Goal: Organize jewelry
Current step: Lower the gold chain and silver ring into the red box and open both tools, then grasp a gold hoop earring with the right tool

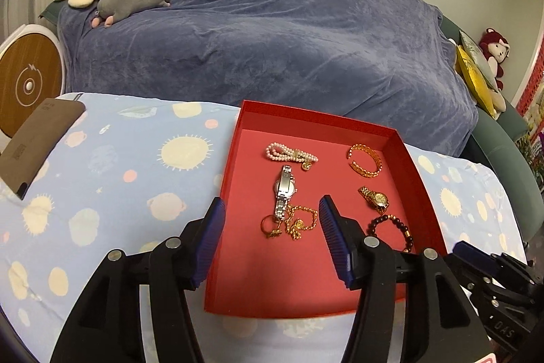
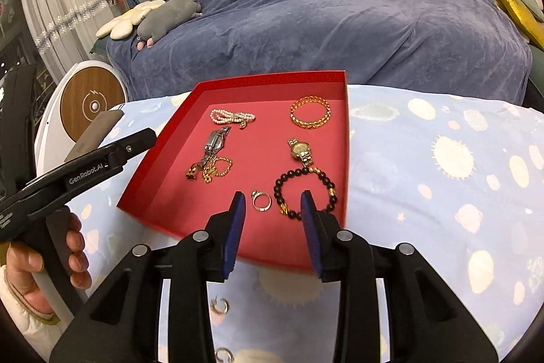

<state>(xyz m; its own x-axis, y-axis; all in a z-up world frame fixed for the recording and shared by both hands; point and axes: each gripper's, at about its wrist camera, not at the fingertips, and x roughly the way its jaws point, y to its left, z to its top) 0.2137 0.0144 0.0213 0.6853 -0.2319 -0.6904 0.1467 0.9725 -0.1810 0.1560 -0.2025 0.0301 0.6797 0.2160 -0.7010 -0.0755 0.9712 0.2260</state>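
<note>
A red tray (image 1: 234,159) (image 2: 159,142) lies on the patterned cloth. In it are a pearl bracelet (image 1: 290,153) (image 2: 232,117), a gold bangle (image 1: 364,160) (image 2: 310,112), a silver watch (image 1: 285,191) (image 2: 215,142), a gold watch (image 1: 374,198) (image 2: 301,151), a gold chain (image 1: 301,223) (image 2: 217,168), a dark bead bracelet (image 1: 394,228) (image 2: 306,193) and a ring (image 2: 261,200). My left gripper (image 1: 272,237) is open above the tray's near left part. My right gripper (image 2: 272,227) is open over the tray's near edge, the ring between its fingers. Two silver earrings (image 2: 219,307) lie on the cloth below it.
A sofa under a blue blanket (image 1: 272,39) stands behind the table with plush toys (image 1: 136,0). A brown card (image 1: 37,138) lies at the cloth's left. A round wood-faced device (image 1: 29,84) stands at left. The right gripper's body (image 1: 493,274) shows beside the tray.
</note>
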